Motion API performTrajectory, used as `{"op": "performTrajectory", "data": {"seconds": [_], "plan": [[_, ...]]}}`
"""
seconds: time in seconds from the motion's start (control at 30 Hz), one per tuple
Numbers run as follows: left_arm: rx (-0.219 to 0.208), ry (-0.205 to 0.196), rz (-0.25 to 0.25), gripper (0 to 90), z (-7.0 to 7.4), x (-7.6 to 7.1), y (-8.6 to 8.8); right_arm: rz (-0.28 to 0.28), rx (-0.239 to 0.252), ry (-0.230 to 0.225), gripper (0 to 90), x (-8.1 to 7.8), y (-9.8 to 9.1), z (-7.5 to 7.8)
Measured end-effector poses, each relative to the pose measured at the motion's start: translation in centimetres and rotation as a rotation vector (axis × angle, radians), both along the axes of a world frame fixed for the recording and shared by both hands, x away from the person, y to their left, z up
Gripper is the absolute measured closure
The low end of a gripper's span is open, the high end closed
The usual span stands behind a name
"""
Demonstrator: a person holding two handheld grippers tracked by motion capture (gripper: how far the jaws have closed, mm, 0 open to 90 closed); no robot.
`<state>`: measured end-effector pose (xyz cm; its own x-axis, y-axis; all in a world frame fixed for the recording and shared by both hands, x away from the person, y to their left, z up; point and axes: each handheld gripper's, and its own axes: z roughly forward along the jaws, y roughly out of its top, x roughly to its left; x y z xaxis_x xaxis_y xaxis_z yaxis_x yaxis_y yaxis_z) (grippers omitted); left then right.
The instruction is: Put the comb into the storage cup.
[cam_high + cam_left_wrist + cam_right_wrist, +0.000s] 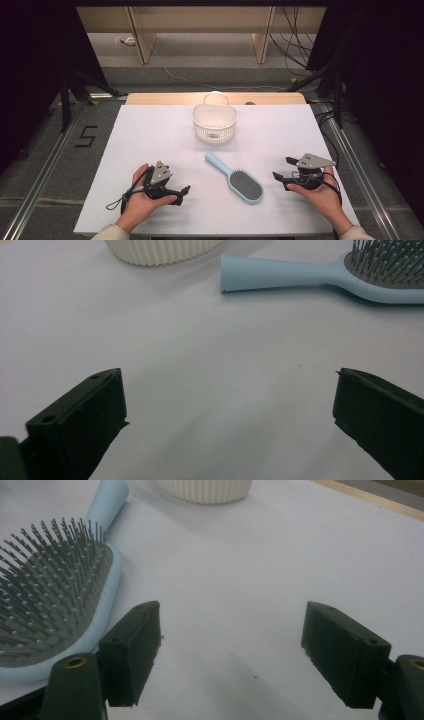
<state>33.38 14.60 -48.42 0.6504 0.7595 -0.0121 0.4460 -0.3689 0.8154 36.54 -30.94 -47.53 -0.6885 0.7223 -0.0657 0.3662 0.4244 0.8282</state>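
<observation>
1. A pale blue plastic paddle hairbrush (235, 178) with a grey bristle pad lies flat on the white counter (150, 135), between the two hands and nearer the person than the white ribbed plastic basket (215, 122) at the far middle.
2. The brush's long axis runs on a diagonal: the handle end points away and to the left, towards the basket, while the bristled head sits closer to the person and to the right.
3. The right gripper (282, 172) rests on the counter just beside the head; in the right gripper view the bristles lie close off the left jaw. Its jaws stand wide apart with nothing between them.
4. The left gripper (182, 195) rests farther off, jaws likewise spread wide and empty; in the left gripper view the handle tip lies ahead and well clear of them.
5. Judged from this, the right hand is nearer the head, and the left would have to travel forward and right to meet the slim handle, crossing its axis to clamp it.
</observation>
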Motion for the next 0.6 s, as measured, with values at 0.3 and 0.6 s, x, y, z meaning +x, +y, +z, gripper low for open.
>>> {"op": "performTrajectory", "data": {"seconds": [0.3,0.6], "plan": [[0.002,-0.003,-0.003,1.0,0.05,-0.06,0.03,-0.001,-0.002,-0.001,24.8,-0.01,0.0,-0.01],[0.001,-0.003,-0.007,2.0,0.05,-0.06,0.01,0.008,-0.009,-0.003,27.8,0.1,-0.06,-0.08]]}}
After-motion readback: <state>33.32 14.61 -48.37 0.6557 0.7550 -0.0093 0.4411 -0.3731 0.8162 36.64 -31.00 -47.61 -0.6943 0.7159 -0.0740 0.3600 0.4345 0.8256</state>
